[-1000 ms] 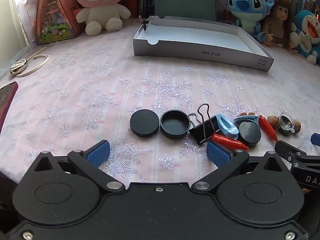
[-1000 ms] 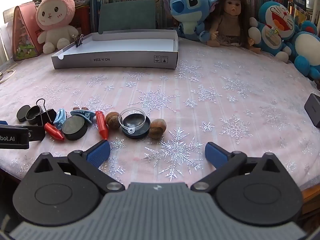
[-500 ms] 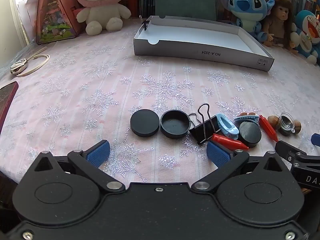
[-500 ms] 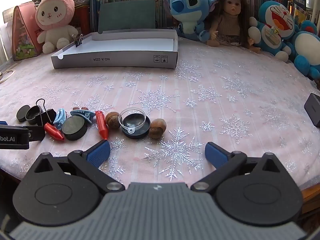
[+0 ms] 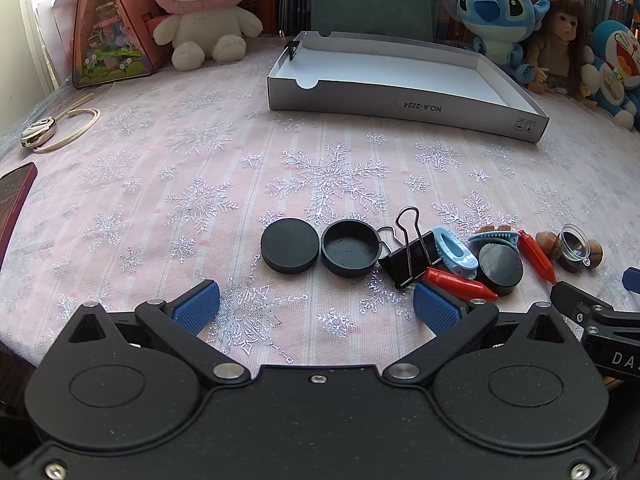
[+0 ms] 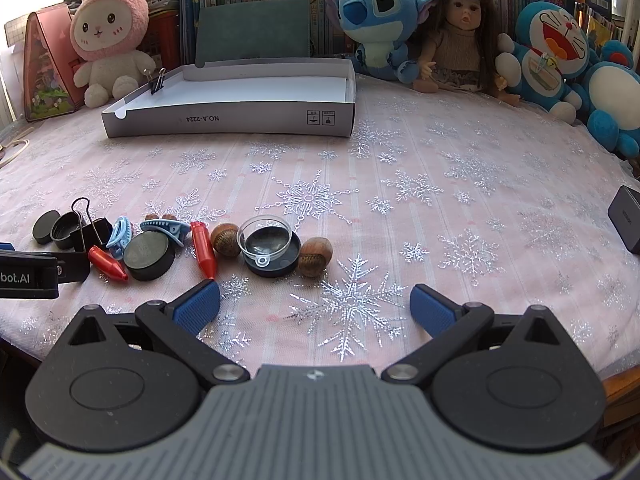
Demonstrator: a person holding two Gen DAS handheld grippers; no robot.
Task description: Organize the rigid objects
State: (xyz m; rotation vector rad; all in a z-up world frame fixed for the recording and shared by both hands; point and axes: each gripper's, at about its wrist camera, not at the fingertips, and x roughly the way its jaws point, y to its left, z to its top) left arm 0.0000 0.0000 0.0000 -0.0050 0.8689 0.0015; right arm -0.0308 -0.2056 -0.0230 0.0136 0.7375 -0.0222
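Both hand-held grippers empty, jaws spread wide: left hand-held gripper (image 5: 316, 306) sits low at the near edge of the surface (image 5: 200, 168), right hand-held gripper (image 6: 315, 304) likewise, to its right.

I read the task as barely begun. White box (image 5: 400, 102) stands at the far side, floor bare; only a small binder clip (image 6: 157, 80) is pinned on its left wall.

All the rest lies in a near row, well apart from the box. Left to right in the left wrist view: black disc (image 5: 290, 250), open black cap (image 5: 350, 253), black binder clip (image 5: 412, 256), pale blue clip (image 5: 456, 254), red cone (image 5: 460, 285), second black disc (image 5: 500, 268), second red cone (image 5: 536, 256). In the right wrist view: acorn (image 6: 225, 239), clear lid (image 6: 264, 238) on a dark cap, second acorn (image 6: 316, 257).

My judgement: every piece in the row is left to move.
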